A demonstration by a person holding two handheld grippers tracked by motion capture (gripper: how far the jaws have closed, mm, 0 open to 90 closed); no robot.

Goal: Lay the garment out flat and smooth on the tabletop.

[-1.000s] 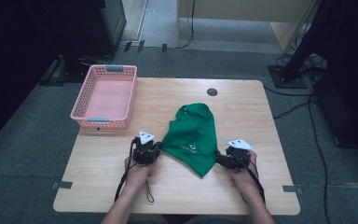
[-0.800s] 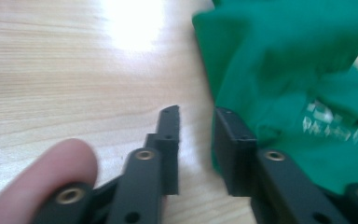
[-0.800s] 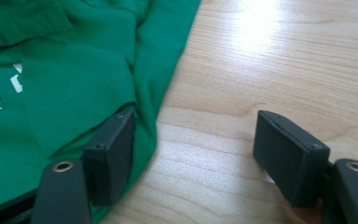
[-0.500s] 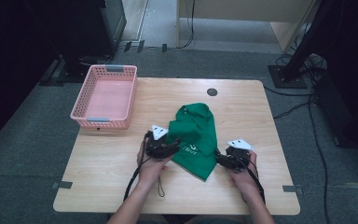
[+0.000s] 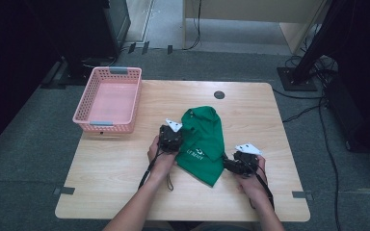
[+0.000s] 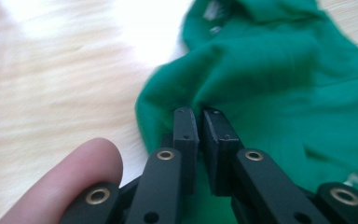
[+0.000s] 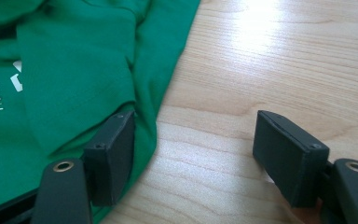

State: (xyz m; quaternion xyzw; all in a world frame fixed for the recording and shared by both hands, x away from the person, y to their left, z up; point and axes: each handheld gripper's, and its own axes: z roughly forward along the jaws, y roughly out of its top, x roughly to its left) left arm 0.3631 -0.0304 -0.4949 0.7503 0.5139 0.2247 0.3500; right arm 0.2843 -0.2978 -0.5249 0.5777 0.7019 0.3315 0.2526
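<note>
Grey carpet is seen around the wooden table (image 5: 125, 178). A green shirt (image 5: 204, 139) is crumpled at table centre, to the right of the pink basket (image 5: 107, 98); folding is judged barely begun. The left tool (image 5: 173, 139) has just closed, pinched on the shirt's left edge. The right tool (image 7: 196, 154) is held wide open, nothing gripped, one jaw on the shirt's right hem.

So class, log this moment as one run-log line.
left gripper: just closed, pinching shirt fold | right gripper: open, one jaw over shirt edge, not gripping | basket: far left on table
</note>
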